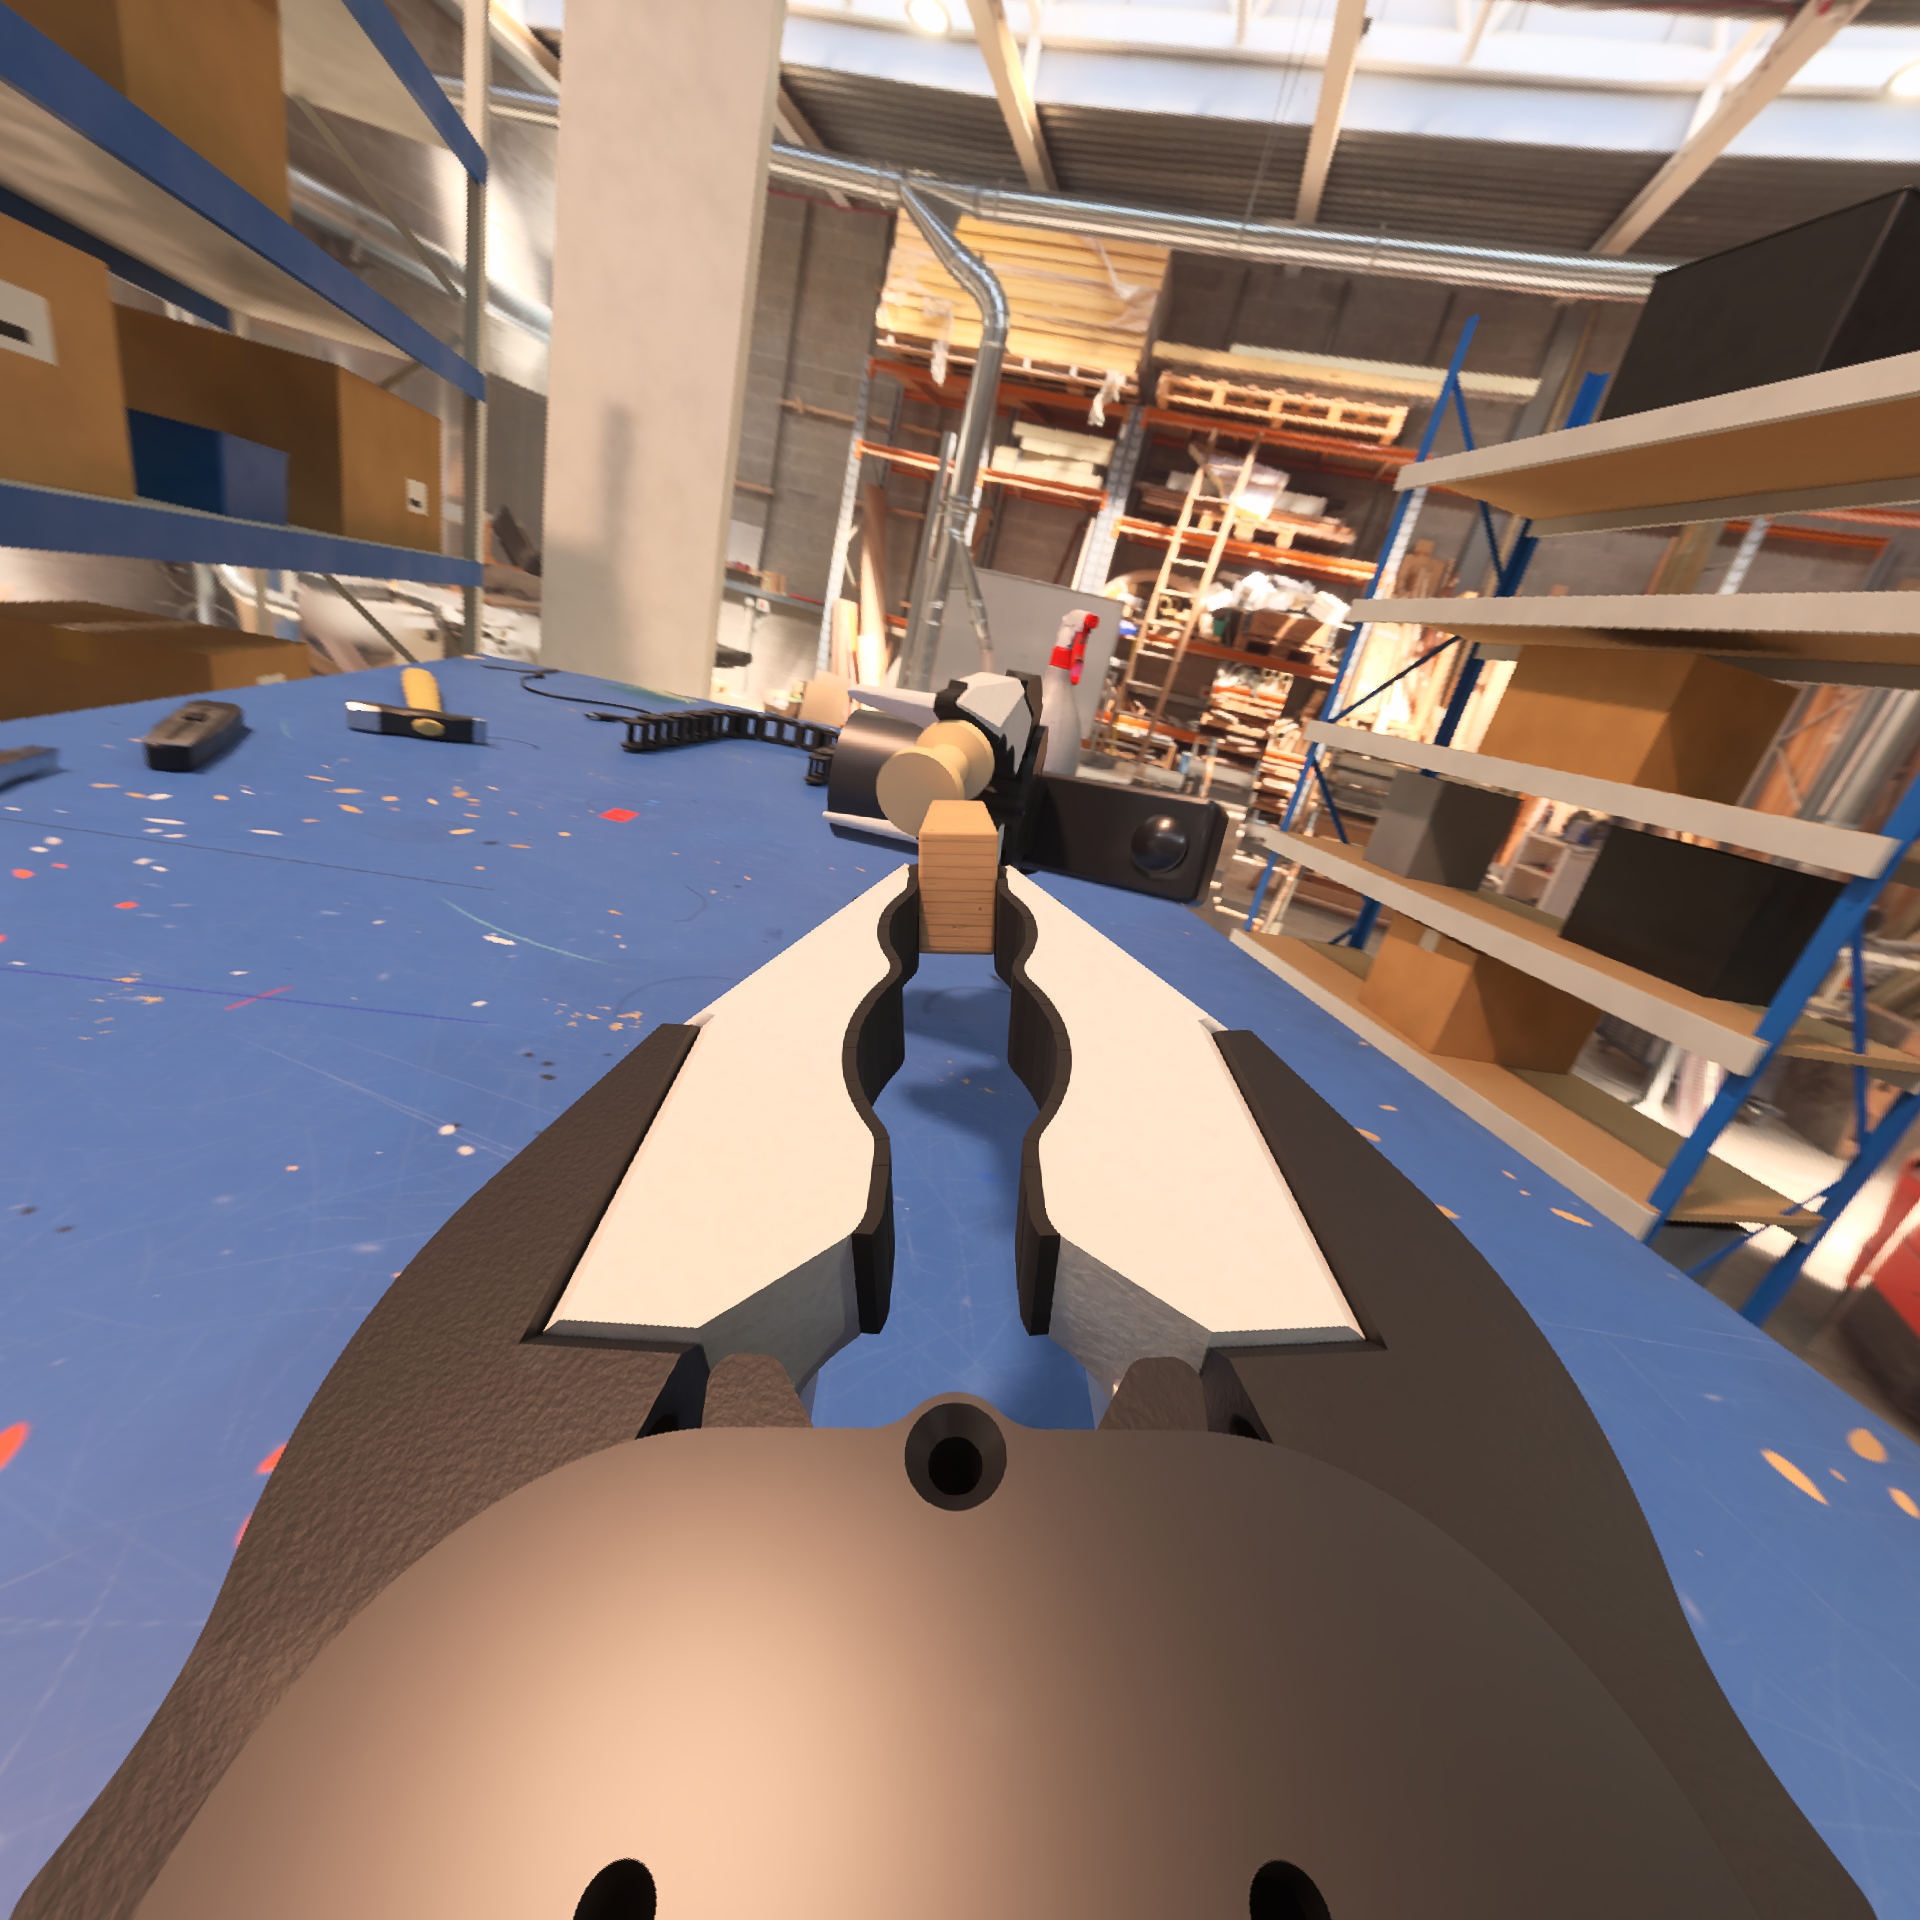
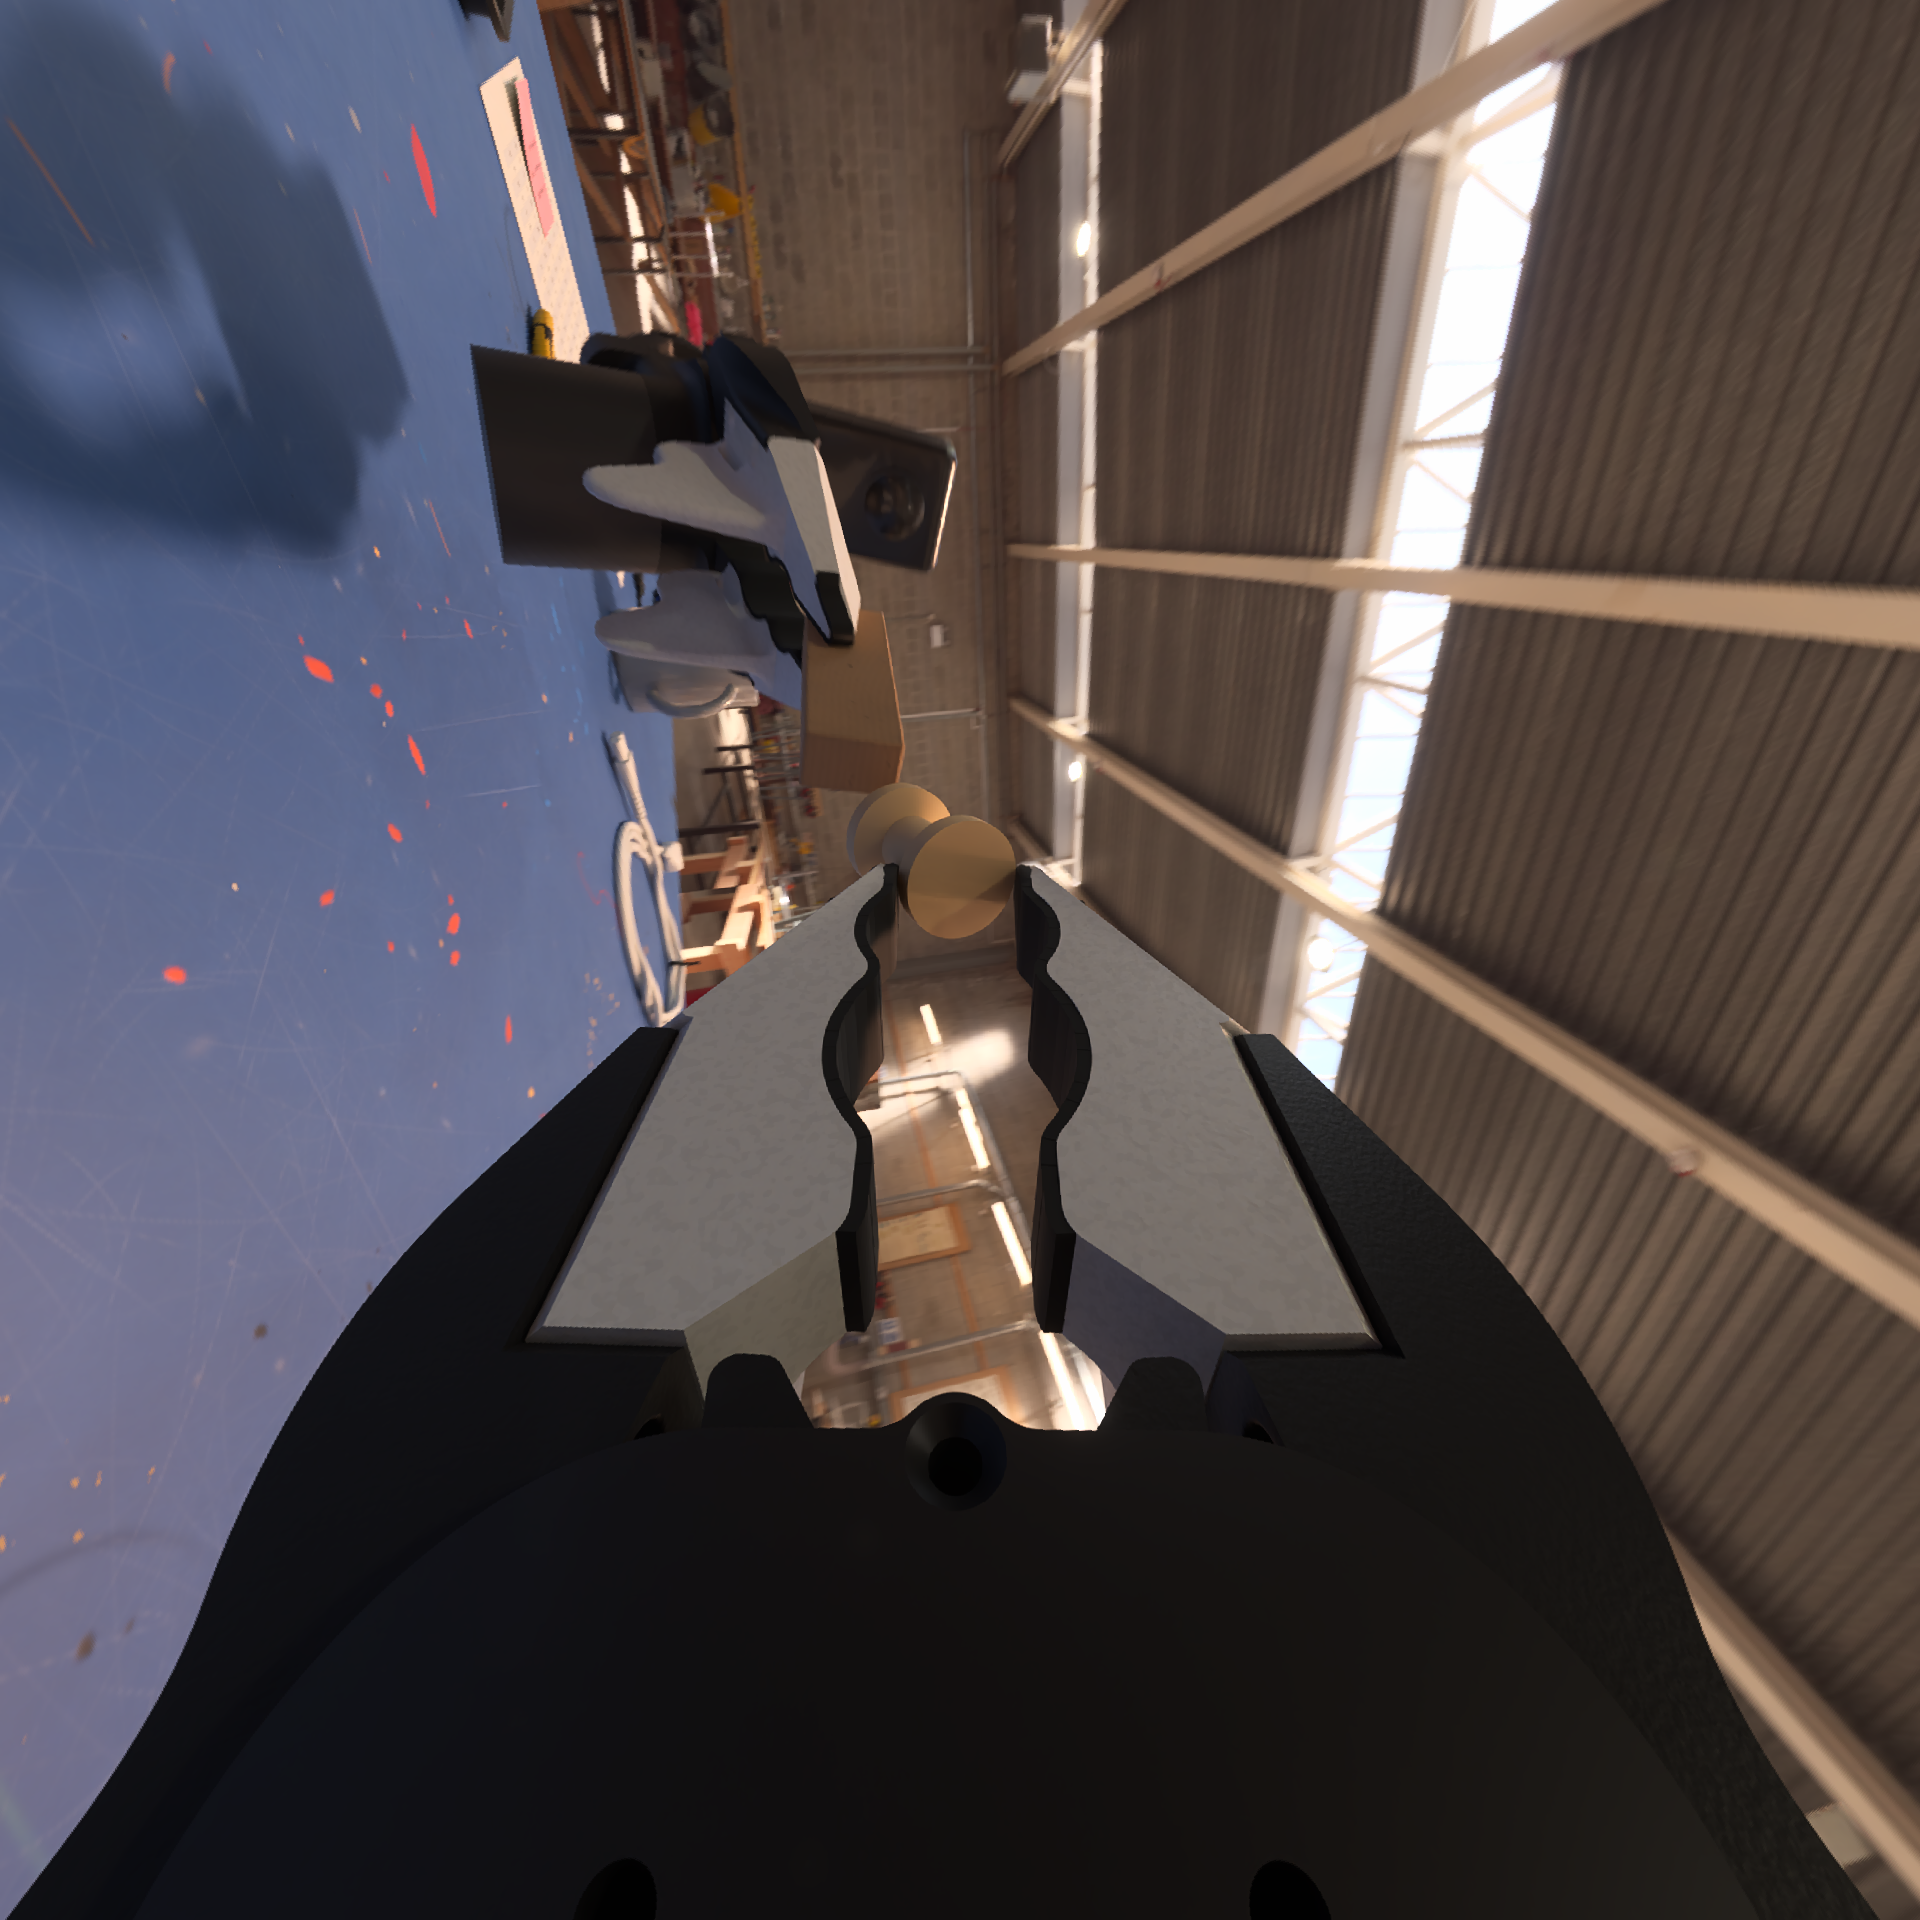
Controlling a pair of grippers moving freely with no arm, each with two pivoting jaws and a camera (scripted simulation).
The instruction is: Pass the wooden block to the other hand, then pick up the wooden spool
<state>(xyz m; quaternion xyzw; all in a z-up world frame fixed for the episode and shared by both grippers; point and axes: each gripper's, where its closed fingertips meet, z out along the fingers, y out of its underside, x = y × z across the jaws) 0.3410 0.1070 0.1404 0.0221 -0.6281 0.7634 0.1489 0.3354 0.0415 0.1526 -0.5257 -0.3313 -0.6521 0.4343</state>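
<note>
My left gripper (image 1: 958, 896) is shut on the wooden block (image 1: 956, 868), a light upright block held at the fingertips above the blue table (image 1: 416, 1039). Just beyond it, my right gripper's black body (image 1: 1122, 836) holds the wooden spool (image 1: 930, 771) in the air, close to the block. In the right wrist view, which is rolled sideways, my right gripper (image 2: 956, 883) is shut on the spool (image 2: 961, 881) by one flange. The left gripper (image 2: 727, 488) with the block (image 2: 852, 707) is just ahead of it.
A hammer (image 1: 416, 712), a black chain (image 1: 717, 727), a dark tool (image 1: 192, 732) and a spray bottle (image 1: 1075, 655) lie at the table's far side. Shelves (image 1: 1558, 935) stand past the right edge. A white cable (image 2: 644, 914) lies on the table (image 2: 260, 935).
</note>
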